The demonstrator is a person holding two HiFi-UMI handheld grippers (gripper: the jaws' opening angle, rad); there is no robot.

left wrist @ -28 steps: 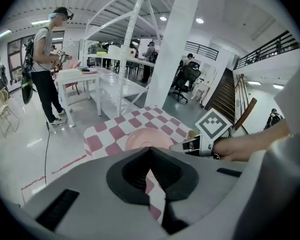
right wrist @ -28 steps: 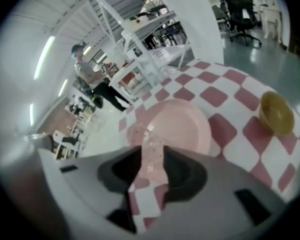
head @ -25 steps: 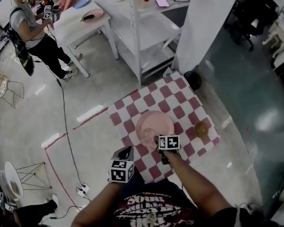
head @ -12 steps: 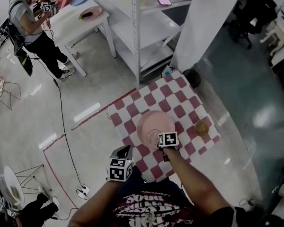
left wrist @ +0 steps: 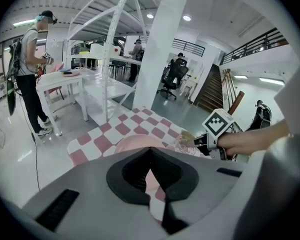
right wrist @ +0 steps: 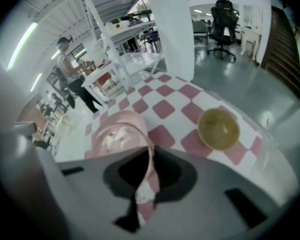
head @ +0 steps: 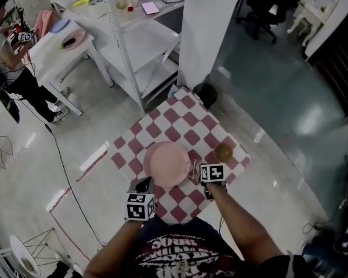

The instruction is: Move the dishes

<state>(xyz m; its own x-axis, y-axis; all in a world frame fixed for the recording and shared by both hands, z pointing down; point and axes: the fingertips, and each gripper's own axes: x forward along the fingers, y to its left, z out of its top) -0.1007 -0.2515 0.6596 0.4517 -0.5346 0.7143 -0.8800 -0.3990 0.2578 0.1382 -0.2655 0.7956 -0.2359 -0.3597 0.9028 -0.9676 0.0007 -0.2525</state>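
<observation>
While the checkered table (head: 180,120) bore the pink plate (head: 165,164), with a bowl (head: 223,152) at its three o'clock, the right gripper (head: 196,171) had just closed on the plate's rim — the grasping step. The left gripper (head: 144,185) hung pressed together, empty; the next move likely called for a level lift.

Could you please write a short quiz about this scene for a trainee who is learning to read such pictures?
1. True or false: the yellow bowl stands on the checkered cloth.
2. What is between the jaws of the right gripper? A) the bowl B) the rim of the pink plate C) nothing
3. How many grippers are empty?

Key: 1 true. 2 B; its jaws have just been closing, with the rim between them. 3 one: the left gripper, shut on nothing.
</observation>
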